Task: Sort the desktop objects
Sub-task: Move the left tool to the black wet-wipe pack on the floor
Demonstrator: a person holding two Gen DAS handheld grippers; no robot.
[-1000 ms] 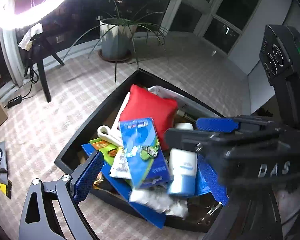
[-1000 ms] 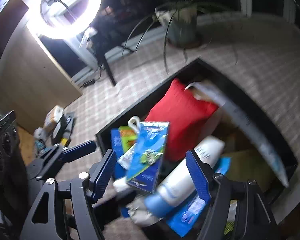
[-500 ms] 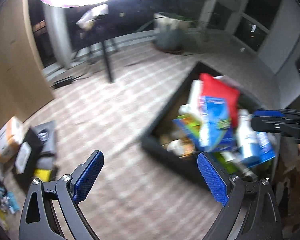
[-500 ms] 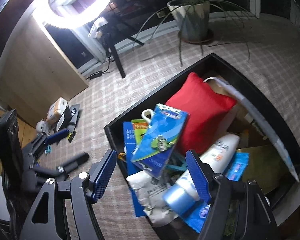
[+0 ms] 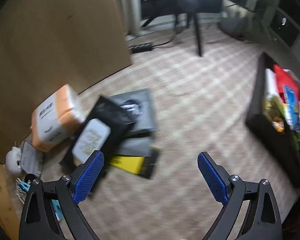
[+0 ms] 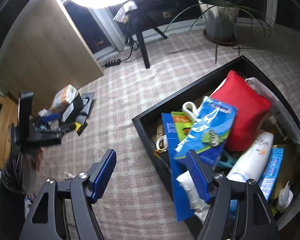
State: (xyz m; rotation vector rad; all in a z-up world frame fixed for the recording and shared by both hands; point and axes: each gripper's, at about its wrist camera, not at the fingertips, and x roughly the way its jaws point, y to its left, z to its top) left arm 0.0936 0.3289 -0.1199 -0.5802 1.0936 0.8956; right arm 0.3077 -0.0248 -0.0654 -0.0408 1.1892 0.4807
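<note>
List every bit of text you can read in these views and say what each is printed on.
"...QUA": partial letters on the white bottle in the black tray.
Blue card pack: print too blurred to read.
Orange-and-white pack: label smeared, unreadable.
Black pouch: white logo, unclear.
Black box's white label: unreadable.

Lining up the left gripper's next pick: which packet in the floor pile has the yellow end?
The flat dark packet at the pile's front edge, nearest the left gripper. Only its end is bright yellow; the neighbours are orange, black and grey.
</note>
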